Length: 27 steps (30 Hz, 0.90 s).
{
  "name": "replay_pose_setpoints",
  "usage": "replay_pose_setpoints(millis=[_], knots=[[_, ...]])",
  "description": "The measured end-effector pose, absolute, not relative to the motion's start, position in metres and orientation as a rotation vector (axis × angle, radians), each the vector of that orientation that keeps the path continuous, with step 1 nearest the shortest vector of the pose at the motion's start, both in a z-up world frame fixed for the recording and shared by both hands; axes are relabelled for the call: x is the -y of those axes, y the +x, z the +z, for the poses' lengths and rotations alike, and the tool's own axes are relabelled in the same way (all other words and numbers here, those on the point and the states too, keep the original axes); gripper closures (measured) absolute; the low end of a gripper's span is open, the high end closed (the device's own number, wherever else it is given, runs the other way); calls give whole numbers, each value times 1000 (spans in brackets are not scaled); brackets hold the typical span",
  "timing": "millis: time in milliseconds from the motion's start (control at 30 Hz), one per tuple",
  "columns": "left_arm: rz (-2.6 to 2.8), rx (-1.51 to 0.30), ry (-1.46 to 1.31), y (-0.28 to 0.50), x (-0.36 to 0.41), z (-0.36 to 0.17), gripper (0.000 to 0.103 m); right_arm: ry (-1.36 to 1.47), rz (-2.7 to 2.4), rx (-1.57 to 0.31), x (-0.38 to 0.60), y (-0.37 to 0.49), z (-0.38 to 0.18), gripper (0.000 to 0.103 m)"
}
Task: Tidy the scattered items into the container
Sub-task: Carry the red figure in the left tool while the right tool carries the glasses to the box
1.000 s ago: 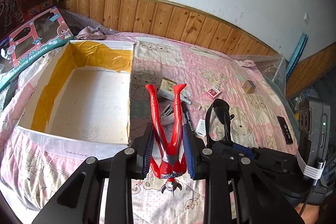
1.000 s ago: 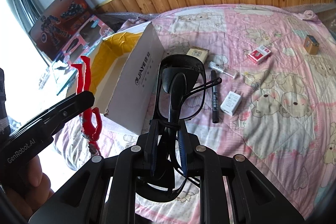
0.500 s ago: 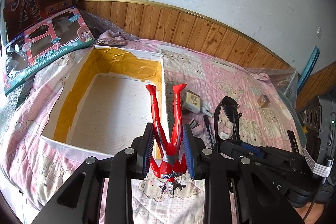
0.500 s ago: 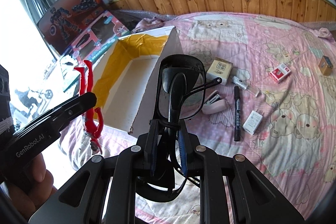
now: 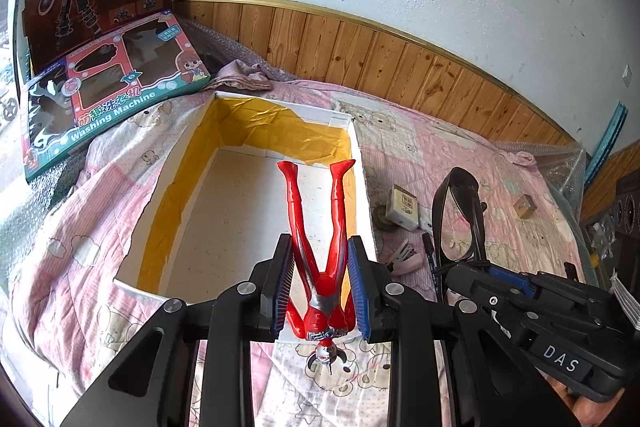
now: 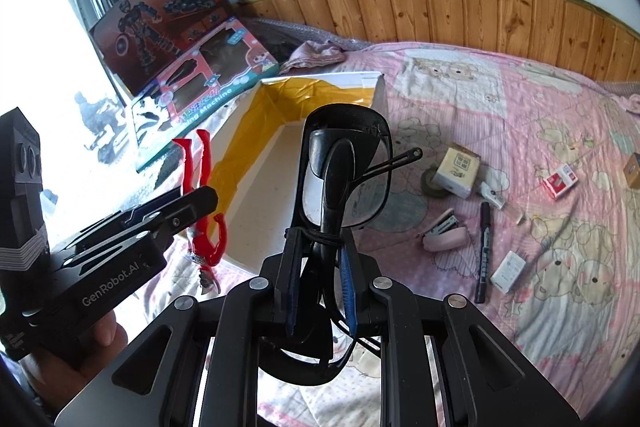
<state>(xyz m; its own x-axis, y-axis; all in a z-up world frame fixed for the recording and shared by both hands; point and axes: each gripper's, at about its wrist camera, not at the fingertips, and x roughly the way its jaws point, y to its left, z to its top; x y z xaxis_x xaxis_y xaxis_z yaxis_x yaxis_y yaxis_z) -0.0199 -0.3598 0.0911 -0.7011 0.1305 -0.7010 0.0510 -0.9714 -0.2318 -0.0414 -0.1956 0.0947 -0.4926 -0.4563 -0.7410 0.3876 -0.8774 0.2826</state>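
Note:
My left gripper is shut on a red toy figure held upside down, legs pointing out over the near right part of the open box, white outside and lined with yellow tape. The same figure and left gripper show at the left of the right wrist view. My right gripper is shut on folded black glasses and hovers beside the box's right wall. On the pink bedspread lie a pink stapler, a black marker, a cream box and a white charger.
Two toy cartons lean at the back left beside the box. A red pack, a small brown box and a tape roll lie on the bedspread. Wood panelling and a white wall run behind the bed.
Both grippers have moved left towards the box with their loads. The figure's legs, earlier over the bedspread right of the box, now hang over the box's inside. Both grips are unchanged.

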Motion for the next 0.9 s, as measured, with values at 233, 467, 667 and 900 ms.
replay_pose_setpoints(millis=[233, 467, 667, 900], knots=[[2864, 358, -1203, -25, 378, 92, 75, 1199, -2320, 66, 226, -49, 98, 84], [2876, 361, -1227, -32, 395, 89, 75, 1206, -2285, 35, 251, -63, 98, 84], [2870, 383, -1262, -43, 412, 83, 75, 1239, -2259, 13, 267, -78, 91, 84], [2835, 374, -1327, -67, 420, 75, 75, 1304, -2226, 10, 275, -102, 74, 84]])
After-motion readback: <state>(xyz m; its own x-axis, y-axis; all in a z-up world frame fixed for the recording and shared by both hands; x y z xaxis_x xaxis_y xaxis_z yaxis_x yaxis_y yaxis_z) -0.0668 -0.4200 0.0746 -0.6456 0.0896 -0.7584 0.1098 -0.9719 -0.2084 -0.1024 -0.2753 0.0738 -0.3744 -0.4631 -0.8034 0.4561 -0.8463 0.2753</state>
